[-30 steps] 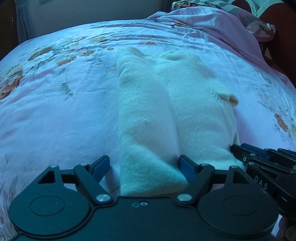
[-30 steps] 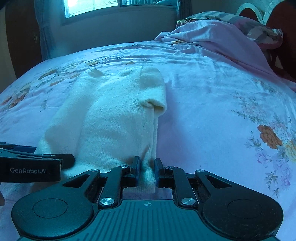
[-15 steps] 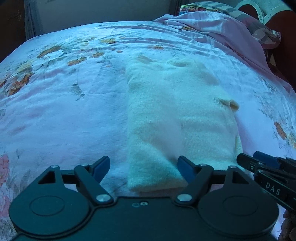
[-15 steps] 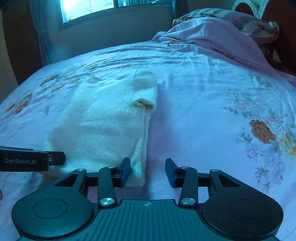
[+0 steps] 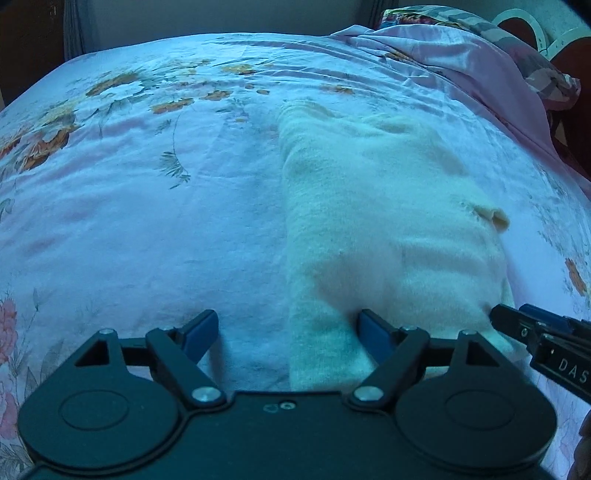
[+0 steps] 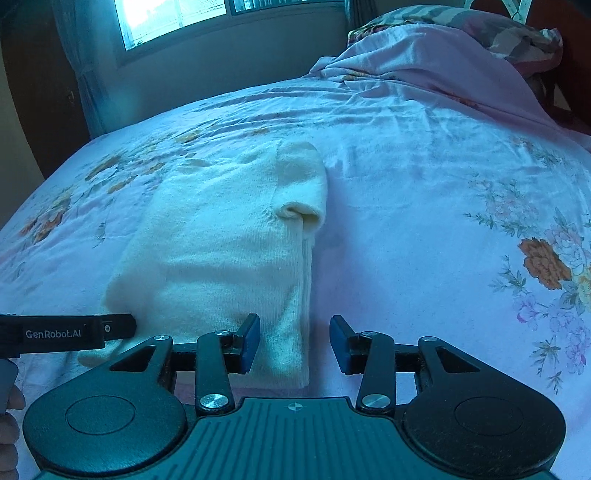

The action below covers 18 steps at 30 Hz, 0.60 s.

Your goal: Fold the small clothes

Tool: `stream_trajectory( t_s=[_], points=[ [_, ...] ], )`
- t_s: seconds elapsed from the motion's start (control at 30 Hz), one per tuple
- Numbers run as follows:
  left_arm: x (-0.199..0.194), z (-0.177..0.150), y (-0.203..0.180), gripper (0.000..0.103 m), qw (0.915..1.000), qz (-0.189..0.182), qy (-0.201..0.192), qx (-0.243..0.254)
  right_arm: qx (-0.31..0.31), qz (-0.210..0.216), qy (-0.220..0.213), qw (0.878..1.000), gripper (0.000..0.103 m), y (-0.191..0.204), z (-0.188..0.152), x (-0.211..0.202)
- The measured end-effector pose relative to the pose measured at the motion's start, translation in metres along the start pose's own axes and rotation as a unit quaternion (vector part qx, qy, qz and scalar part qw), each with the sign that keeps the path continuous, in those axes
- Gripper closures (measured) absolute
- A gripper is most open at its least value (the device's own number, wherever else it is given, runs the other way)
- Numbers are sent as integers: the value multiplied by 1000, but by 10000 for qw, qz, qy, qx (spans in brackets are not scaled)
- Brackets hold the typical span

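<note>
From the left wrist camera, the cream garment point(image 5: 388, 229) lies folded into a long strip on the floral bedsheet point(image 5: 147, 221), running away from the lens toward a bunched pink blanket point(image 5: 461, 62) at the far right. The left gripper point(image 5: 286, 328) has its jaws wide apart, straddling the garment's near left corner; the right pad seems to press into the knit, though the soft pile makes contact hard to confirm. The right gripper point(image 5: 532, 325) enters at the right edge beside the garment's near right corner. From the right wrist camera, the garment point(image 6: 229, 251) sits left of centre, a rolled sleeve cuff poking out on its right edge. The right gripper point(image 6: 294, 341) is also spread open around the near right corner, gripping nothing. The left gripper point(image 6: 110, 326) reaches in from the left edge, and a window point(image 6: 173, 18) glows behind the bed.
</note>
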<state>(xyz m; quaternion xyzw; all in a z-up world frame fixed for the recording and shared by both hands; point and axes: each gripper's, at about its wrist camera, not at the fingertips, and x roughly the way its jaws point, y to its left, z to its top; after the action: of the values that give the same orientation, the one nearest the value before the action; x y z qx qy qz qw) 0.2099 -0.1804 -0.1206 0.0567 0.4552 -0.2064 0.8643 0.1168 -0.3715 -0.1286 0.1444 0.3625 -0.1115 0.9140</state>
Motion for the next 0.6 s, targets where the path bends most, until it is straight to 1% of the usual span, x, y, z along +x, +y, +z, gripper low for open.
stream_trajectory(
  t_s=[0.03,0.1,0.13,0.2,0.27,0.3,0.33,0.37,0.4,0.5,0.6],
  points=[
    [-2,1,0,25,10000,-34,0,-36,-34,1,4,10000,61,-1,1,-1],
    [-7,7,2,30,9998,-163,-41,-137,5,51,-123,9999,61,-2,5,-8],
    [-9,10,1,30,9998,-146,-85,-117,23,90,-179,9998,61,-2,9,-10],
    [-8,17,-3,29,9999,-120,-123,-16,44,152,-158,9998,61,0,16,-8],
    [-4,25,-3,29,9998,-160,-118,-67,92,172,-150,9997,61,2,23,-4],
    [-2,28,-2,27,9997,-183,-116,-112,83,165,-139,9997,59,2,26,-1],
    [0,32,-1,26,9996,-196,-106,-149,74,145,-113,9998,52,3,28,2],
    [3,35,-1,23,9996,-209,-84,-164,90,114,-94,9999,33,3,29,6],
    [6,37,0,21,9996,-227,-62,-165,123,126,-113,9998,26,2,30,8],
    [16,42,1,19,9993,-320,2,-170,161,225,-164,9995,26,1,35,14],
    [25,46,2,17,9988,-435,76,-228,193,276,-77,9994,26,-1,41,25]
  ],
)
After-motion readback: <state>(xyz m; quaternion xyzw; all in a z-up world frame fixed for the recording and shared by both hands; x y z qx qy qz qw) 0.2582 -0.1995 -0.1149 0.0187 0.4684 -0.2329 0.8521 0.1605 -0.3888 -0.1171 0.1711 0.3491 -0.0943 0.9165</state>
